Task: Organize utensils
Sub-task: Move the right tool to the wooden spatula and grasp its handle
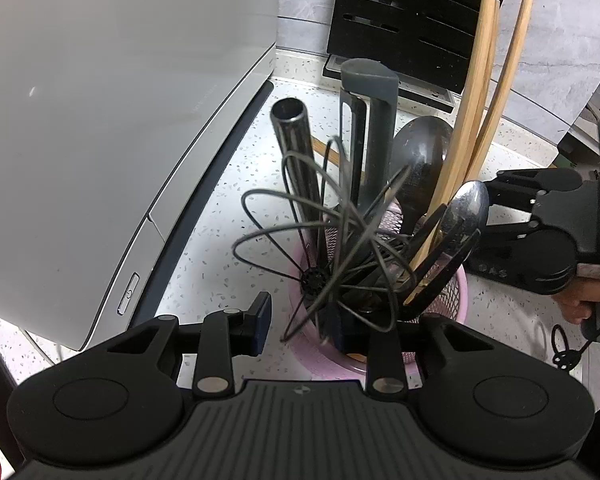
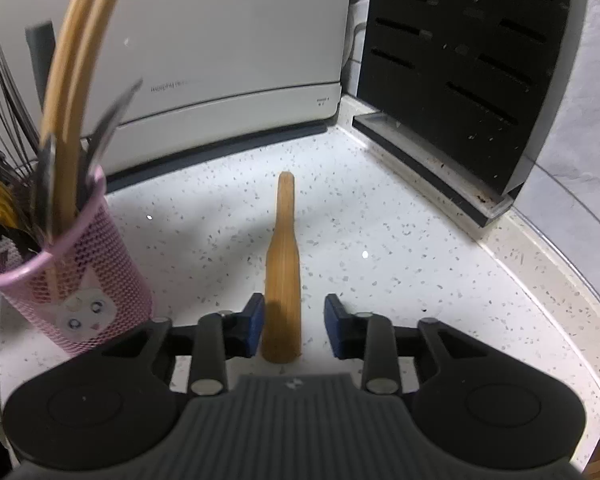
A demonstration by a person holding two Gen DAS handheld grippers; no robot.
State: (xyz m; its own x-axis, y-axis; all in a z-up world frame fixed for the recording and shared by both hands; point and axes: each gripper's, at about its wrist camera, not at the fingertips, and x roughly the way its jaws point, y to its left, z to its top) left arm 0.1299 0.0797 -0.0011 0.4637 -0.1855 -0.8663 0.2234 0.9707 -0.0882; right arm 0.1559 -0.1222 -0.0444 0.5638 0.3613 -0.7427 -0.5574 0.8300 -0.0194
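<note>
Straddling a wooden spatula (image 2: 282,276) flat on the counter (image 2: 400,248), your right gripper (image 2: 294,324) gapes, pads untouched | left gripper (image 1: 304,326) clamps the pink mesh cup's (image 1: 456,288) rim.

A large white appliance (image 2: 228,40) is set at the back of the white speckled counter (image 2: 400,248). A black slotted knife block (image 2: 460,60) is stood in the corner just beside it, against a grey marbled wall (image 1: 560,40).
</note>
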